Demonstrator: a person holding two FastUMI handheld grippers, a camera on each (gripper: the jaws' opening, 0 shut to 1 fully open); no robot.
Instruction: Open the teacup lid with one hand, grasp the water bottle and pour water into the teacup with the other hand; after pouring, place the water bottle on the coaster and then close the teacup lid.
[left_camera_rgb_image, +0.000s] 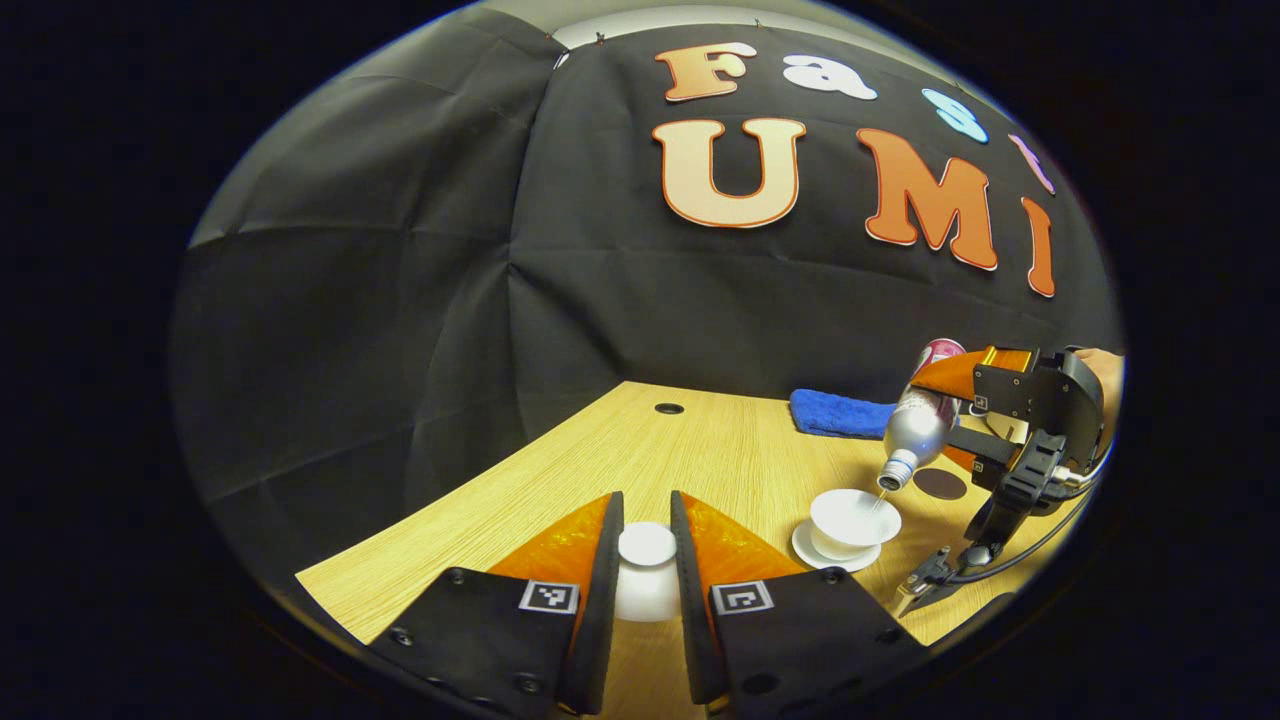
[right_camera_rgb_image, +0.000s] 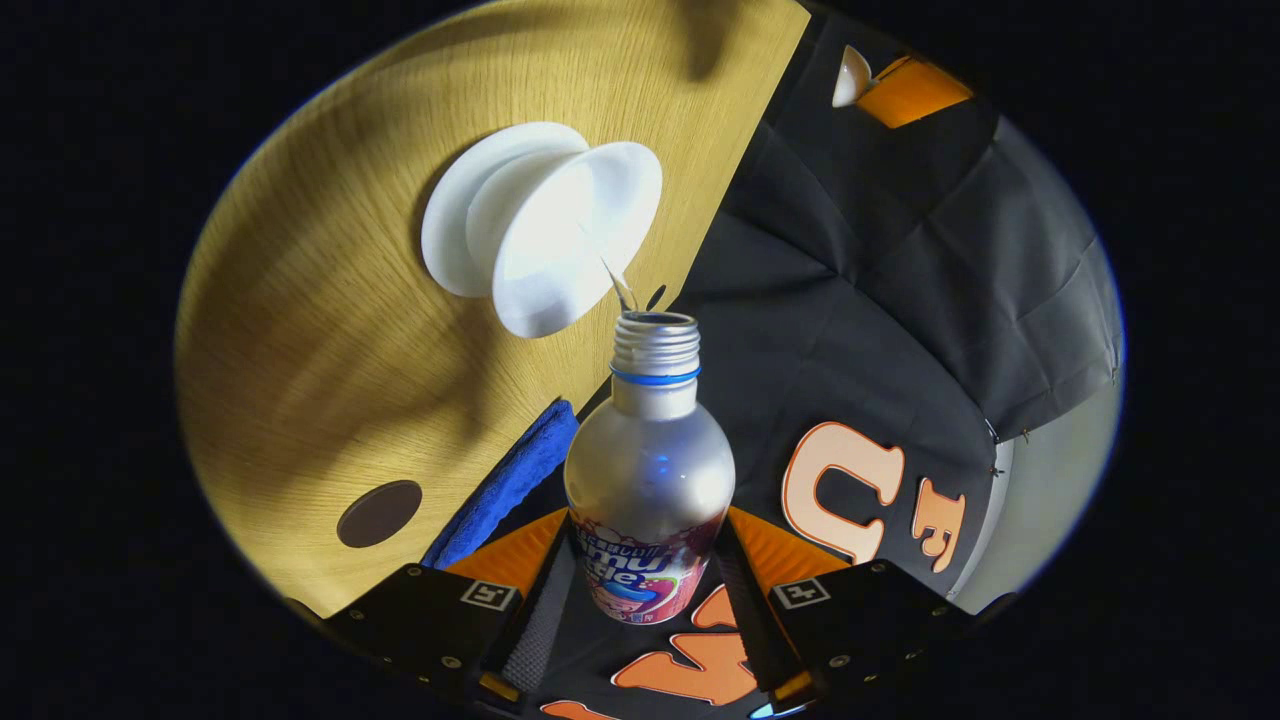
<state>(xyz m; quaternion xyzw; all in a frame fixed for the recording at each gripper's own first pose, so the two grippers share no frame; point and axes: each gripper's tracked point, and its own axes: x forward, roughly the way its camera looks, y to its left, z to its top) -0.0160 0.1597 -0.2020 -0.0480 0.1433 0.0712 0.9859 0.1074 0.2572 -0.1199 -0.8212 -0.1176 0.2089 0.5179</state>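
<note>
We are in the pouring step. Our right gripper (right_camera_rgb_image: 645, 590) is clamping the water bottle (right_camera_rgb_image: 648, 480) by its labelled lower body, both fingers pressing on its sides, and tipping it so the open neck points away from the fingers and down toward the teacup (right_camera_rgb_image: 560, 235). A thin stream of water (right_camera_rgb_image: 618, 280) is running from the bottle's mouth into the cup, which is sitting on its saucer (right_camera_rgb_image: 445, 225) on the wooden table (right_camera_rgb_image: 300, 350), just ahead of the bottle's mouth.

Our left gripper (left_camera_rgb_image: 647, 570) is holding the teacup lid (left_camera_rgb_image: 646, 572) between its fingers, narrowed onto it, lifted off the cup. From this gripper the teacup (left_camera_rgb_image: 852, 520) lies ahead and to the right, well apart from the lid, with the bottle (left_camera_rgb_image: 918, 425) tilted over it in the other gripper (left_camera_rgb_image: 1000, 420).

The dark round coaster (left_camera_rgb_image: 940, 484) is lying on the table just beyond the cup and beneath the right gripper; a blue cloth (left_camera_rgb_image: 840, 413) is lying farther back.

Next, we judge, the bottle needs righting once the cup is full enough, without dripping, then carrying a short way to the coaster and setting upright before the fingers let go. After that the lid has to travel rightward and come down squarely onto the cup's rim.
</note>
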